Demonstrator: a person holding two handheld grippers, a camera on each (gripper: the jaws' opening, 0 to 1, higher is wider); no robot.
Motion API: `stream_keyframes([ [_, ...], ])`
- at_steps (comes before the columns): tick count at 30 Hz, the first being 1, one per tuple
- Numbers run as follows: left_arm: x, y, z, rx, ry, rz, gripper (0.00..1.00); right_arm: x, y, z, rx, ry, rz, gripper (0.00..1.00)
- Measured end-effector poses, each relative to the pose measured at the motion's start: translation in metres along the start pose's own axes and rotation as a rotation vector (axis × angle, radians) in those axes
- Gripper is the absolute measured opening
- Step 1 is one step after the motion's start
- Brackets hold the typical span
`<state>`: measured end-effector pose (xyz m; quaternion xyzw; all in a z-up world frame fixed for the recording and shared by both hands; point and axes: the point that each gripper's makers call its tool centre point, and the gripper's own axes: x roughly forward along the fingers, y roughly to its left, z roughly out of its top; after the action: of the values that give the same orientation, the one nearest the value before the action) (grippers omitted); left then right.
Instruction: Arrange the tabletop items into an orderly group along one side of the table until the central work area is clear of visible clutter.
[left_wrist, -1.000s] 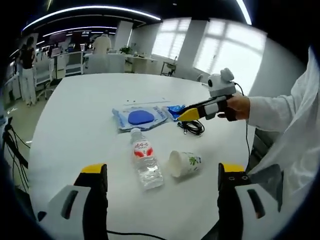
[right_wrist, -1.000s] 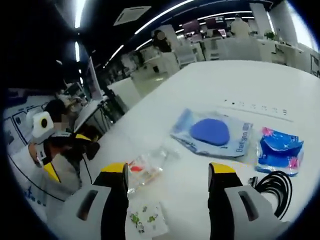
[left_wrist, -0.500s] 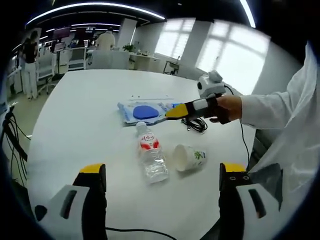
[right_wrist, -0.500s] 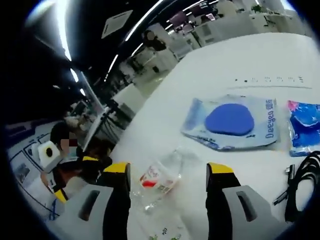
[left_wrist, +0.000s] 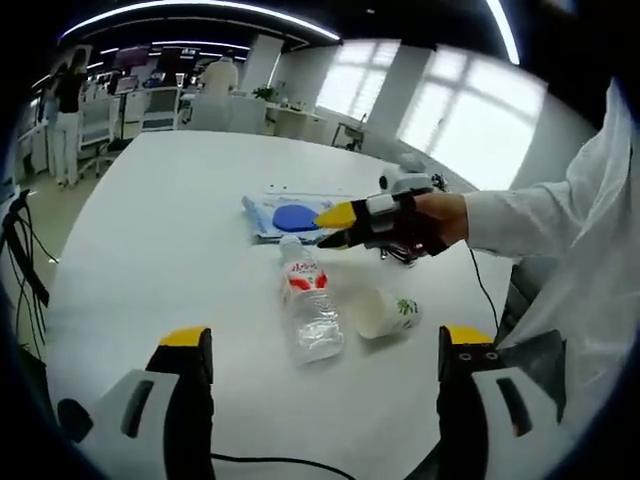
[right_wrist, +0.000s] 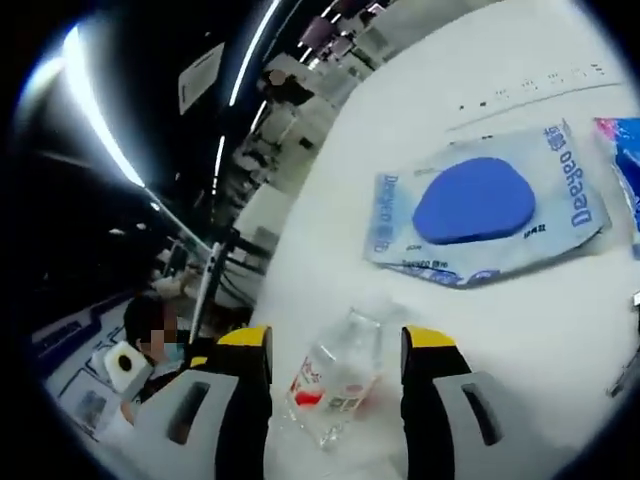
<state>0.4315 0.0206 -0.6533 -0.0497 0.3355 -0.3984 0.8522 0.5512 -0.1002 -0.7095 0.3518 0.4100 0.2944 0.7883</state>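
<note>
As seen from the left gripper view: left gripper (left_wrist: 320, 345) wide open, holding nothing, over white table (left_wrist: 150, 230); clear water bottle (left_wrist: 310, 305) with red-and-white label lying on its side just beside tipped paper cup (left_wrist: 382, 312); right gripper (left_wrist: 338, 222) above bottle's cap, its opening impossible to tell here.

Right gripper view: right gripper (right_wrist: 335, 345) jaws parted, empty, flanking water bottle (right_wrist: 338, 385); beyond, packet (right_wrist: 490, 205) with blue pad, lettered "Deeyeo".
</note>
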Motion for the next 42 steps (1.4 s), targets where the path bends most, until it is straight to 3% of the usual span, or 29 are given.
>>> stream_keyframes([
  [5,0.004,0.003,-0.002,-0.006,0.001,0.000,0.95,0.007,-0.004,-0.001,0.087,0.003,0.016,0.46],
  [19,0.011,0.007,-0.007,-0.014,-0.004,-0.004,0.94,0.026,-0.012,-0.007,0.188,0.011,0.046,0.42],
  [27,0.014,0.009,-0.010,-0.027,-0.007,-0.009,0.94,0.036,-0.014,-0.002,0.228,-0.006,0.081,0.39],
  [42,0.024,0.013,-0.015,-0.039,-0.001,-0.018,0.93,0.047,-0.019,-0.003,0.253,-0.007,0.097,0.22],
])
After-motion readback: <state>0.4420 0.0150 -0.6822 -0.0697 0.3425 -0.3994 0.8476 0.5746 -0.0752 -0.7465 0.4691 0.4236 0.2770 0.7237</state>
